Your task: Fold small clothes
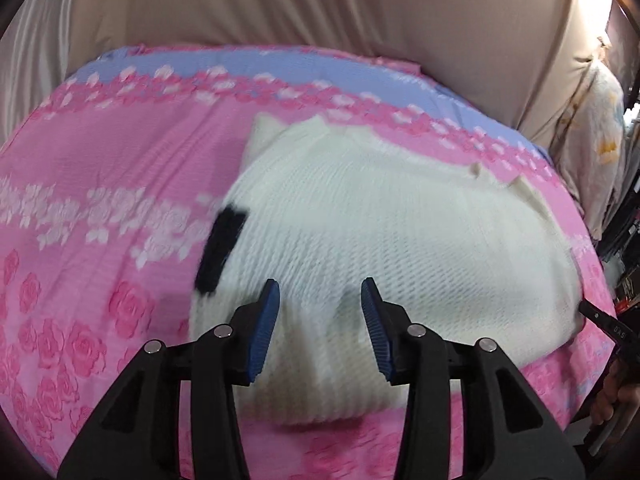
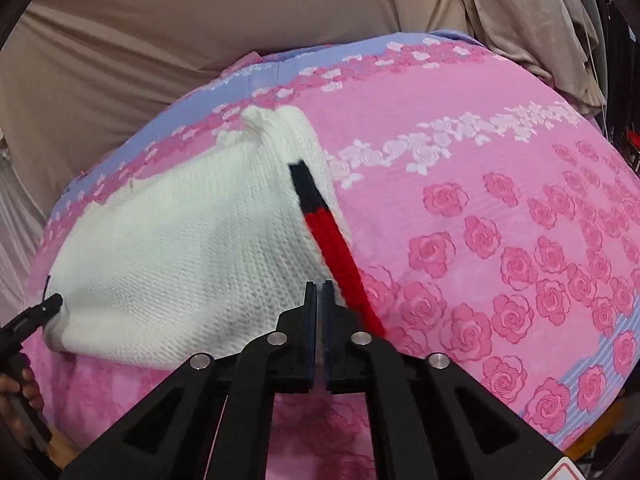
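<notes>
Left gripper [image 1: 320, 294] spread wide, low over the white knit [image 1: 380, 220], gripping nothing. Right gripper [image 2: 319, 292] pinched together at the knit's edge; hold unclear.

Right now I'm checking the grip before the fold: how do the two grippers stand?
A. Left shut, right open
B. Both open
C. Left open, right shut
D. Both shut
C: in the left wrist view the left gripper shows a wide gap over the white knit; in the right wrist view the right gripper has its fingers pressed together at the knit's edge.
</notes>
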Demonstrator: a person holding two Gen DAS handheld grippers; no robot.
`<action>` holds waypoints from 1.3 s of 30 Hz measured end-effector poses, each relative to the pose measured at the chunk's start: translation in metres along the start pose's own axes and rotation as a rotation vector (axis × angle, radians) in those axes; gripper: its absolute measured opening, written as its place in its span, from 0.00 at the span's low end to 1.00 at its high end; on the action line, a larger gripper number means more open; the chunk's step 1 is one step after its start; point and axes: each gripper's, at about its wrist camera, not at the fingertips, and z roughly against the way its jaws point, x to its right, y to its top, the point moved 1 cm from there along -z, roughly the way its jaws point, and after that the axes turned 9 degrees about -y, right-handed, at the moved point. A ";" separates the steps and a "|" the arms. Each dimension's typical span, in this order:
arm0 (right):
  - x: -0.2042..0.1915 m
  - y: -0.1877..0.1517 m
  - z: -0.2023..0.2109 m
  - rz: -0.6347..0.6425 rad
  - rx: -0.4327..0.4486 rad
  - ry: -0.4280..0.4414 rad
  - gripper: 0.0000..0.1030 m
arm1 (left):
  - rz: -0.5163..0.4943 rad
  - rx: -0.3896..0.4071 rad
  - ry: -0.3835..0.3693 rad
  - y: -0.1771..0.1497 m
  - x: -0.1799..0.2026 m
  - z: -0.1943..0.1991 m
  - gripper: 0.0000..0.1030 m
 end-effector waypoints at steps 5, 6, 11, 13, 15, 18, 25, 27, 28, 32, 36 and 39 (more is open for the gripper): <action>-0.096 0.034 -0.006 0.194 0.074 0.139 0.14 | -0.075 0.051 -0.010 0.038 0.042 -0.023 0.58; -0.118 0.038 -0.019 0.232 0.056 0.168 0.14 | -0.090 0.034 0.005 0.044 0.047 -0.036 0.58; -0.128 0.050 -0.076 0.275 0.001 0.087 0.02 | -0.097 -0.059 0.134 0.044 0.024 -0.080 0.58; -0.085 0.054 -0.081 0.199 -0.002 0.068 0.00 | -0.082 -0.037 0.123 0.038 0.007 -0.067 0.59; -0.033 0.058 -0.073 0.100 -0.003 0.044 0.00 | -0.093 -0.031 0.136 0.033 -0.006 -0.054 0.58; 0.021 0.063 -0.062 -0.002 0.008 -0.079 0.15 | -0.115 -0.031 0.153 0.030 -0.008 -0.046 0.58; -0.075 0.091 -0.051 0.202 0.065 0.070 0.14 | -0.136 -0.040 0.130 0.056 0.024 -0.086 0.64; -0.098 0.101 -0.080 0.262 0.028 0.046 0.11 | -0.135 -0.047 0.154 0.061 0.021 -0.100 0.68; -0.099 0.105 -0.097 0.263 0.002 0.016 0.09 | -0.134 -0.047 0.163 0.063 0.017 -0.103 0.70; -0.052 0.126 -0.137 0.093 -0.056 0.013 0.00 | -0.085 -0.052 0.120 0.071 0.002 -0.099 0.71; -0.056 0.118 -0.093 0.110 0.013 -0.004 0.14 | -0.075 -0.025 0.117 0.065 0.010 -0.077 0.70; -0.092 0.088 -0.056 0.201 0.041 0.097 0.15 | -0.075 -0.009 0.056 0.049 0.031 -0.060 0.74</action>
